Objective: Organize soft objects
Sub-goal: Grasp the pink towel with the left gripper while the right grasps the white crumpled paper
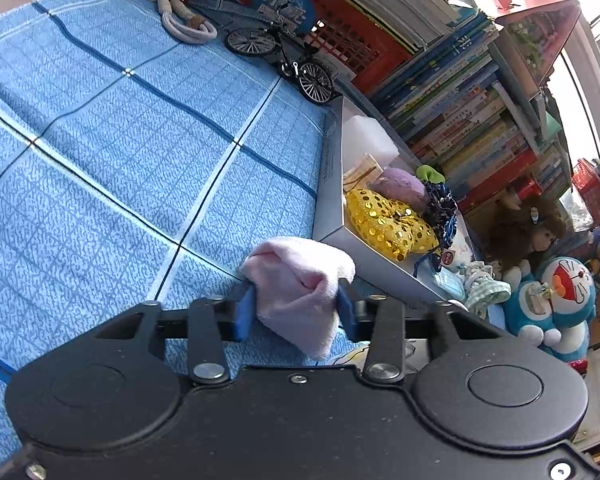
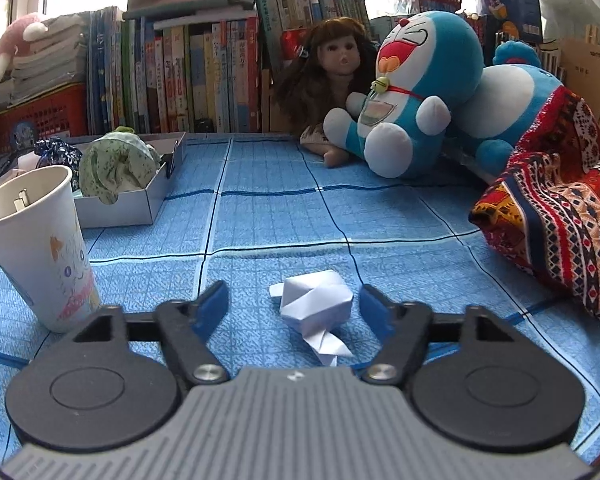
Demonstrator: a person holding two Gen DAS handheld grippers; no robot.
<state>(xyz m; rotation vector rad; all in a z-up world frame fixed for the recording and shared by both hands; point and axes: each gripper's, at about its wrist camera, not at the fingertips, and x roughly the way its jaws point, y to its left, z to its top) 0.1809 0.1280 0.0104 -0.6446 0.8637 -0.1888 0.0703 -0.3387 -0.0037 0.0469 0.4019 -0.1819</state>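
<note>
My left gripper (image 1: pixel 296 300) is shut on a pink fleecy cloth (image 1: pixel 296 268), held just over the blue checked sheet beside the near corner of a grey box (image 1: pixel 332 208). Inside that box lie a gold sequin pouch (image 1: pixel 388 220), a purple plush piece (image 1: pixel 404 188) and a dark blue bundle (image 1: pixel 440 204). My right gripper (image 2: pixel 293 298) is open low over the sheet. A white folded paper piece (image 2: pixel 320 300) lies between its blue pads, close to the right one and well apart from the left. A green cloth (image 2: pixel 116 168) hangs over the box (image 2: pixel 116 212).
A paper cup (image 2: pixel 40 240) stands left of the right gripper. A Doraemon plush (image 2: pixel 416 92), a doll (image 2: pixel 332 64) and a red patterned cloth (image 2: pixel 560 200) lie at the back right. A model bicycle (image 1: pixel 280 60), a coiled rope (image 1: pixel 184 20) and stacked books (image 1: pixel 460 100) line the far edge.
</note>
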